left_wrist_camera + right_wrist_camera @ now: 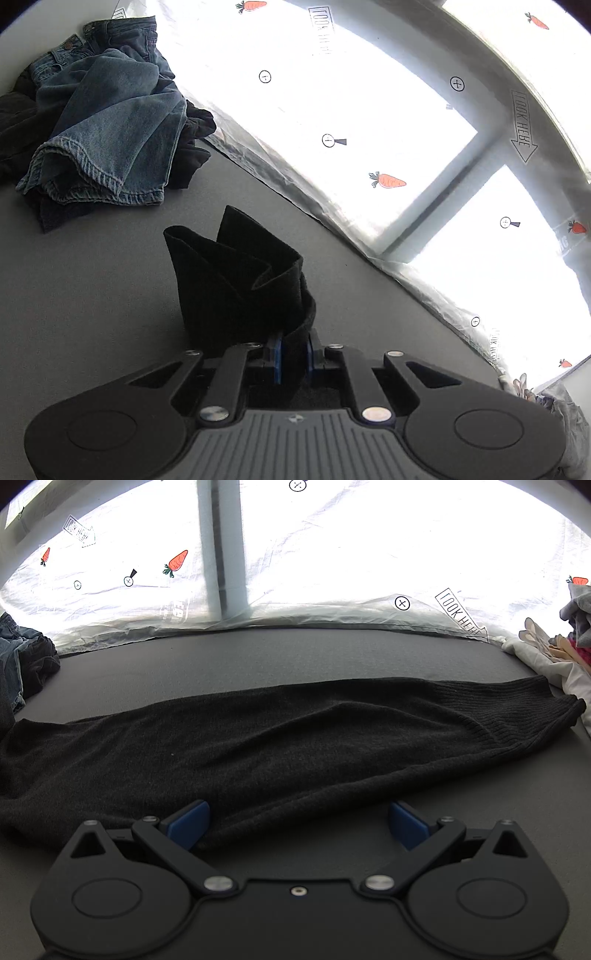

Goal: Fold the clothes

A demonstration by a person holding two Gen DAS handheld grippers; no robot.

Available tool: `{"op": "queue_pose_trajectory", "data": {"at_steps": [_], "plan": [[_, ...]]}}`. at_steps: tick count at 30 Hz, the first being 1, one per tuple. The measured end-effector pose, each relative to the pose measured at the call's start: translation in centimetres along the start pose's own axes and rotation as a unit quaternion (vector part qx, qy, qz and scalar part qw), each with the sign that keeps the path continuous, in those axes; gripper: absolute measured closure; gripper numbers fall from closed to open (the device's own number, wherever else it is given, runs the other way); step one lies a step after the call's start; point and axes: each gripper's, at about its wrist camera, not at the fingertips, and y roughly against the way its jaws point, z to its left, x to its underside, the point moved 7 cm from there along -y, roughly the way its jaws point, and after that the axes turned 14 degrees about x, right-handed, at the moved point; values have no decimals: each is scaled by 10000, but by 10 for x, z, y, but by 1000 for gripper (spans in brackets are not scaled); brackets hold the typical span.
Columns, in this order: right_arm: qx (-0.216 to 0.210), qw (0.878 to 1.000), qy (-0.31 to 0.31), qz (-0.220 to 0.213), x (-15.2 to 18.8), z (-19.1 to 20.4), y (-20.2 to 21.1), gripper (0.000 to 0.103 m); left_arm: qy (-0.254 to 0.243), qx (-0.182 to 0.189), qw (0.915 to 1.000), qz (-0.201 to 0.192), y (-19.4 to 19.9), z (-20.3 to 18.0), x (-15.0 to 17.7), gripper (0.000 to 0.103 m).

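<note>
A dark grey knit sweater (280, 738) lies stretched across the grey table (332, 653), its ribbed end at the right. In the left wrist view my left gripper (293, 350) is shut on a bunched, folded end of that dark knit sweater (240, 280), which stands up off the table in front of the blue pads. My right gripper (297, 823) hangs open just above the sweater's near edge. Its blue pads (188, 821) stand wide apart, with nothing pressed between them.
A heap of blue jeans (107, 122) on dark clothes lies at the table's far left. Light-coloured garments (546, 653) pile up at the far right. A white printed plastic sheet (332, 554) over a bright window borders the table's back edge.
</note>
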Motion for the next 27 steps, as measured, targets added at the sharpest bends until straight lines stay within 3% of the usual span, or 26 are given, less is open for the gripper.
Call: {"op": "queue_pose_trajectory", "data": {"at_steps": [2,4,6,9,10,13,16,18,20,23,27], "plan": [[1,10000,-4,0,0,0,0,0,-152,575,9970,492,-19,-26,16,90],[3,10000,-9,1,0,1,0,0,-288,805,9913,1002,-36,-41,37,82],[2,10000,-14,1,0,0,1,0,-445,851,9845,1465,-49,-49,57,73],[-14,10000,-34,3,0,0,1,0,-415,762,9841,1551,-53,-47,63,60],[-19,10000,-42,5,0,-1,1,0,-324,703,9862,1465,-51,-43,60,51],[-23,10000,-33,31,-1,-2,0,0,19,423,9929,1112,-44,-25,47,42],[-77,9995,41,305,-6,-2,-1,0,262,-272,9948,949,-35,4,40,38],[-297,9973,-111,669,-14,-6,-3,2,361,-836,9904,1042,-31,26,42,37],[-662,9909,-838,821,-22,-16,1,13,527,-1246,9833,1217,-29,46,50,37],[-1382,9597,-2282,890,-36,-30,11,16,803,-1234,9815,1222,-25,61,56,28],[-1914,9374,-2752,949,-50,-20,10,30,753,-1102,9822,1324,-34,58,59,5]]}}
